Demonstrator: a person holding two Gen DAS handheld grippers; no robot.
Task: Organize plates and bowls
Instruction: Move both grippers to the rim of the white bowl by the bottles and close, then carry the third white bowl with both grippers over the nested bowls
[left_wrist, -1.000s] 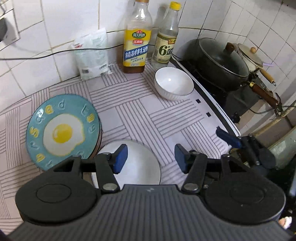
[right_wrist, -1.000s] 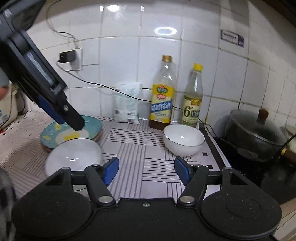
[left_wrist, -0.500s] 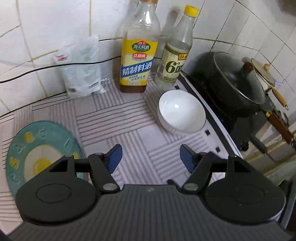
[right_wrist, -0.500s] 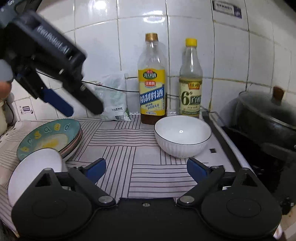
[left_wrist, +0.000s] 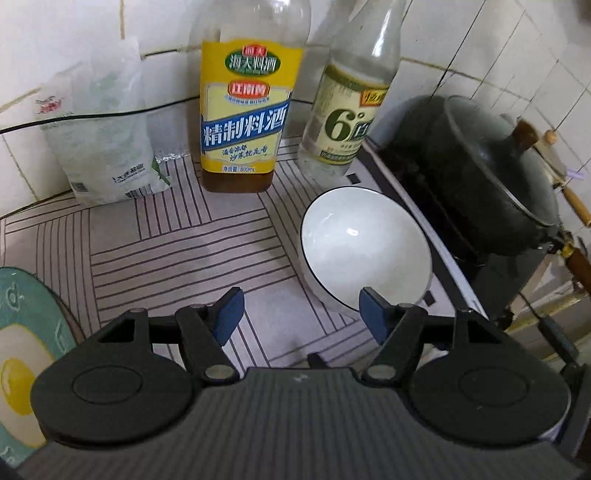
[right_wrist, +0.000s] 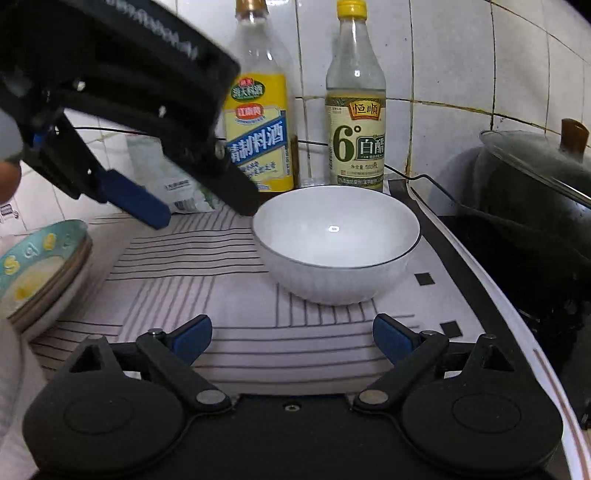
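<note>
A white bowl (left_wrist: 365, 251) with a thin dark rim stands upright on the striped mat, close to the stove's edge. My left gripper (left_wrist: 301, 314) is open and empty; its right finger overlaps the bowl's near rim in the left wrist view. In the right wrist view the bowl (right_wrist: 336, 243) sits just ahead of my right gripper (right_wrist: 291, 336), which is wide open and empty. There my left gripper (right_wrist: 188, 199) hangs above the bowl's far left side, jaws apart. A teal plate with a fried-egg print (left_wrist: 22, 332) tops a small stack (right_wrist: 40, 258) at the left.
Against the tiled wall stand a yellow-labelled bottle (left_wrist: 245, 122), a vinegar bottle (left_wrist: 347, 110) and a plastic bag (left_wrist: 103, 147). A lidded black pot (left_wrist: 480, 177) sits on the stove to the right. A black cable runs along the wall.
Both grippers came lower and closer to the white bowl, and both opened wider. The white plate by the teal stack slid out of the left wrist view.
</note>
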